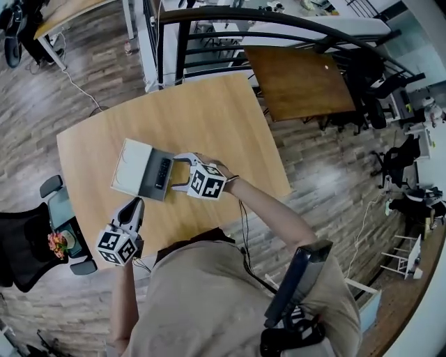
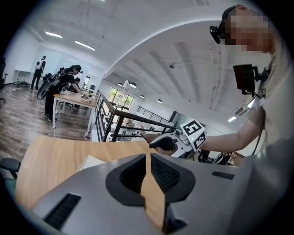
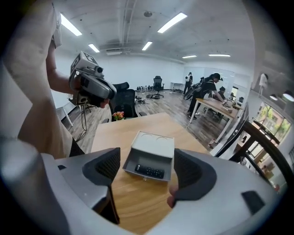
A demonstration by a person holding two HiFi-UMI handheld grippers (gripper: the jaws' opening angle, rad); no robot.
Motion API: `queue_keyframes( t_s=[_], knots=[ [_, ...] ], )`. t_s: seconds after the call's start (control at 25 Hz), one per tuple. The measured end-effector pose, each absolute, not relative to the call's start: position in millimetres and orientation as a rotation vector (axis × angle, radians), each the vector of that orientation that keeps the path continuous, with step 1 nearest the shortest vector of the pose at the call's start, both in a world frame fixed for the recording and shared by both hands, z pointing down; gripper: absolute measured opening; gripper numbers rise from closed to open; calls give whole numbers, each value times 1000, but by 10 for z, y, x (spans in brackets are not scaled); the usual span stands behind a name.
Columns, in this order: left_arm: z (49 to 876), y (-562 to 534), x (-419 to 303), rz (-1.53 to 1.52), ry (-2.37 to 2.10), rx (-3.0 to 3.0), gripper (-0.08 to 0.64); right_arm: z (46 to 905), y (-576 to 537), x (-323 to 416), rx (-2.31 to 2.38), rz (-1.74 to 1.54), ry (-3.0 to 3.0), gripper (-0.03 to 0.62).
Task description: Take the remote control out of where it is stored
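Remote control (image 3: pixel 149 171) lies flat in the open grey tray of a box, straight ahead of my right claw and framed between its two jaws.

Working down from the biggest thing, the wooden table (image 1: pixel 209 115) spreads out under and ahead of both claws. A black railing (image 1: pixel 237 15) runs past the table's far side, beyond the right claw.

The box (image 1: pixel 134 166) sits on the table just in front of the right claw's tips. Its white part is on the side away from that claw, and the grey tray faces the claw. From the head view I can't tell whether the tips touch the tray's edge.

The right claw (image 1: pixel 178 173) is released. Its jaws stand wide apart and tilt down toward the tray, with nothing pressed between the pads.

The left claw (image 1: pixel 134 206) hangs to the left of the right one and nearer to me, over the near part of the table and well apart from the box. It is clenched on nothing. In its own view the pads meet at the tips, and only a sliver of tabletop shows behind them.

The remote is black with rows of small buttons. It lies crosswise to the right claw's line, close to the tray wall nearest that claw.
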State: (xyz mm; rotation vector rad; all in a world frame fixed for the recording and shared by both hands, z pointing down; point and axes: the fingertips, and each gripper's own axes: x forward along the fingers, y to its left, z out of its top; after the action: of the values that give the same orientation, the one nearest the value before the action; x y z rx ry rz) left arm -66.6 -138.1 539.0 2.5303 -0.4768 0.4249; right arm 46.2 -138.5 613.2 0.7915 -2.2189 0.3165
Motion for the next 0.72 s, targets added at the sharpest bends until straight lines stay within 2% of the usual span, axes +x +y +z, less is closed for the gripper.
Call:
queue_keyframes(
  t_s=[0.32, 0.72],
  knots=[
    [5737, -1310, -554, 516, -560, 2506, 15, 6680, -1539, 675, 683, 222, -2185, 318],
    [6079, -1462, -1027, 466, -778, 2344, 29, 7275, -1921, 429, 354, 46, -2105, 316]
  ],
)
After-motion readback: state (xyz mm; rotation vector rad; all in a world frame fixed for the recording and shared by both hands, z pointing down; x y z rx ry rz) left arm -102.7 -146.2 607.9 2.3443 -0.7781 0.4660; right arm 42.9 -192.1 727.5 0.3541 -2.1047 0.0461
